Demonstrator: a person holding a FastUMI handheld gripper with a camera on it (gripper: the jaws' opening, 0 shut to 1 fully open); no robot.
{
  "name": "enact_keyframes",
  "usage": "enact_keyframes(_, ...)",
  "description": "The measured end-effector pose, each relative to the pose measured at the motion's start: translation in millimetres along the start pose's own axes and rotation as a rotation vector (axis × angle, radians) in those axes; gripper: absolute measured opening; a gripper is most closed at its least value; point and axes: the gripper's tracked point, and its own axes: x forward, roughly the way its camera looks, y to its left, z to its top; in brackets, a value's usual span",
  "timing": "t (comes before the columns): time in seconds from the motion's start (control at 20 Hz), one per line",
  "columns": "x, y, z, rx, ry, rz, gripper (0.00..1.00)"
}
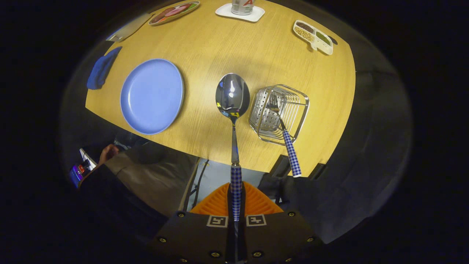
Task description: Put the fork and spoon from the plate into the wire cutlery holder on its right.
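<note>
One spoon [233, 96], clamped by its checked handle between the two fingers of the tongs [236, 205], both fingers pressing on the handle; bowl of the spoon raised above the bench [220, 47], well ahead of the fingers, between the plate and the holder. One blue plate [152, 96], bare, lying flat to the left of the spoon. One wire cutlery holder [279, 112], just right of the spoon's bowl, with a perforated metal wall on its near side. One fork [284, 126] inside the holder, tines down among the wires, checked handle leaning out over the rim toward the near edge of the bench. One folded blue cloth [100, 69] at the left edge of the bench, beyond the plate. One oval dish [175, 11] with coloured contents at the far left. One white coaster [240, 13] at the far side carrying one glass [242, 5] marked with a red letter, partly cut off, not legible in full. One white divided dish [313, 36] at the far right, three compartments, each holding grains or seeds of a different colour. One hand [107, 152] below the near edge, beside a small lit device [78, 171].
</note>
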Motion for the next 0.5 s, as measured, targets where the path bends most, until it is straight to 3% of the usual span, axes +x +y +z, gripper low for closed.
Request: enact_keyframes(0.5,2,-22,-13,0.089,0.076,0.086,0.04)
